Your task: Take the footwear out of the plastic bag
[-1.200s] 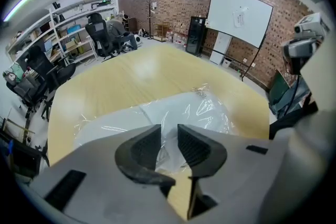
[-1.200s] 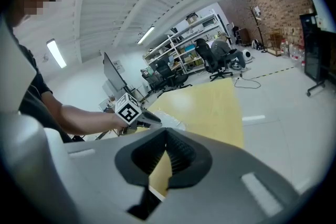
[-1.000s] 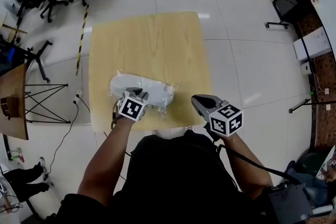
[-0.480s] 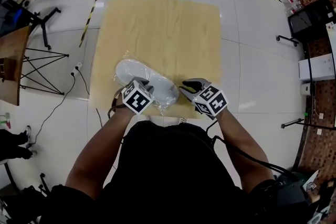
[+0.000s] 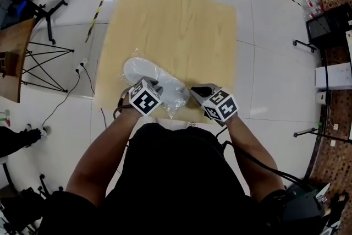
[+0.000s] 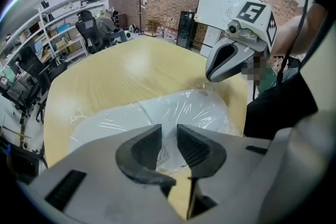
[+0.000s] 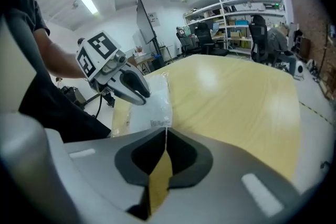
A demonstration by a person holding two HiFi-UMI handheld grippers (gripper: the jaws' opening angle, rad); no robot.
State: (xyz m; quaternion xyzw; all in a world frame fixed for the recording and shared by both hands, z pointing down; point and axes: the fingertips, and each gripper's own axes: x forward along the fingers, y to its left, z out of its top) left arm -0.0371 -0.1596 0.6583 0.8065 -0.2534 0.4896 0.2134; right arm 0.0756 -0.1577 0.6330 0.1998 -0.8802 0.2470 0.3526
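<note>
Two holds needed: right tongs [image 7: 167,136] clench the plastic bag [image 7: 152,105] by its edge, left tongs [image 6: 169,136] are closing, not yet pressing, over the bagged footwear [image 5: 144,75]; next I'd pull apart.

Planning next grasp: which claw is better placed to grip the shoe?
Left. The left claw hangs over the shoe, jaws closing, nothing pinched yet; the right claw is shut on the plastic bag.

Light wood table [image 5: 176,25] on white tiled floor [image 5: 275,63]; black office chair [image 6: 86,28] beyond; black-yellow tape [image 5: 103,0] on floor.
</note>
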